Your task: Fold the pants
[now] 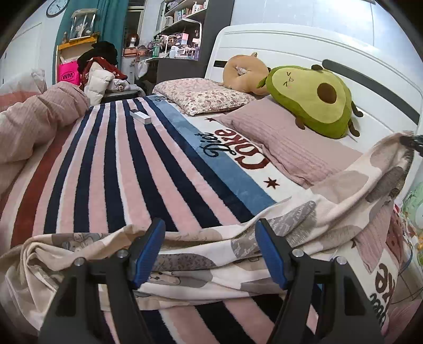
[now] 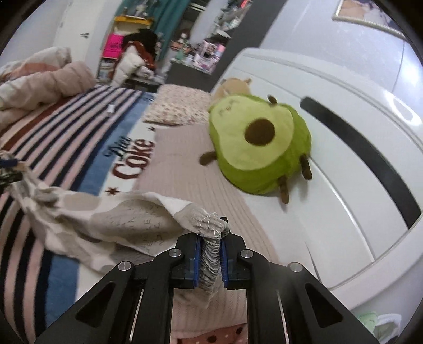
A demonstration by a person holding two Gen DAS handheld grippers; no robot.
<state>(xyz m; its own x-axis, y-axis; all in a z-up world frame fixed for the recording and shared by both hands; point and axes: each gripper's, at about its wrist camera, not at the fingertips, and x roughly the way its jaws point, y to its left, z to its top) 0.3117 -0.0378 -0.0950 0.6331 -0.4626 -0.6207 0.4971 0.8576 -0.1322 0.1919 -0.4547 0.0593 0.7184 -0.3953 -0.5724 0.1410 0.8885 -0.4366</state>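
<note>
Right wrist view — right gripper [image 2: 210,232] fingers pinch the pants [image 2: 111,222] cuff; left gripper [image 1: 210,230] fingers spread — pants between them.

Cream, grey-patched pants [image 1: 330,209], stretched, ribbed cuff lifted off striped bedspread [image 1: 132,172]

The right wrist view is smeared by motion: the avocado plush [image 2: 257,148] has soft edges and its face marks cannot be read. The tan plush [image 2: 232,86] behind it is mostly hidden. The pants [image 2: 105,222] run off the left edge there, and the part clamped in the right hand-held gripper [image 2: 210,248] is covered by its pads. In the left wrist view the pants [image 1: 211,254] pass under the left hand-held gripper [image 1: 210,251] and out past the right edge. Items on the far shelves [image 1: 182,16] are too small to identify.
</note>
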